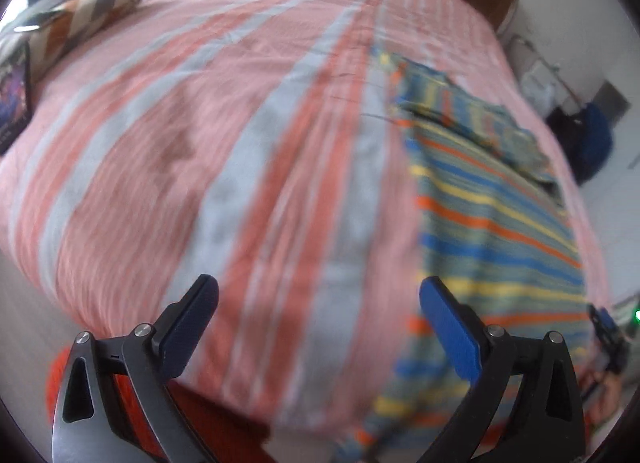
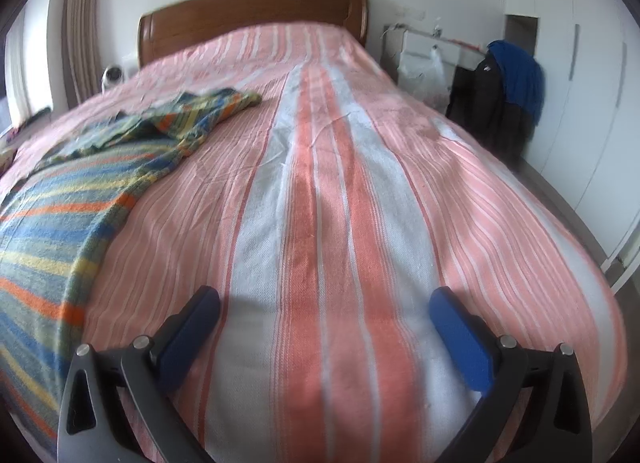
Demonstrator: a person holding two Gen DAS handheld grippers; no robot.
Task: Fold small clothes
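Observation:
A striped garment (image 1: 492,231) in blue, yellow, orange and green lies spread on the bed, its lower end hanging over the near edge. In the right wrist view the striped garment (image 2: 60,215) lies at the left, rumpled at its far end. My left gripper (image 1: 318,295) is open and empty above the bed's near edge, to the left of the garment. My right gripper (image 2: 325,307) is open and empty over the bedspread, to the right of the garment. The right gripper also shows at the edge of the left wrist view (image 1: 608,331).
The bed carries a pink, orange and white striped bedspread (image 2: 360,183) and has a wooden headboard (image 2: 248,19). A zigzag pillow (image 1: 84,19) lies at its far left. A chair with dark and blue clothes (image 2: 504,95) and a plastic bag (image 2: 424,71) stand right of the bed.

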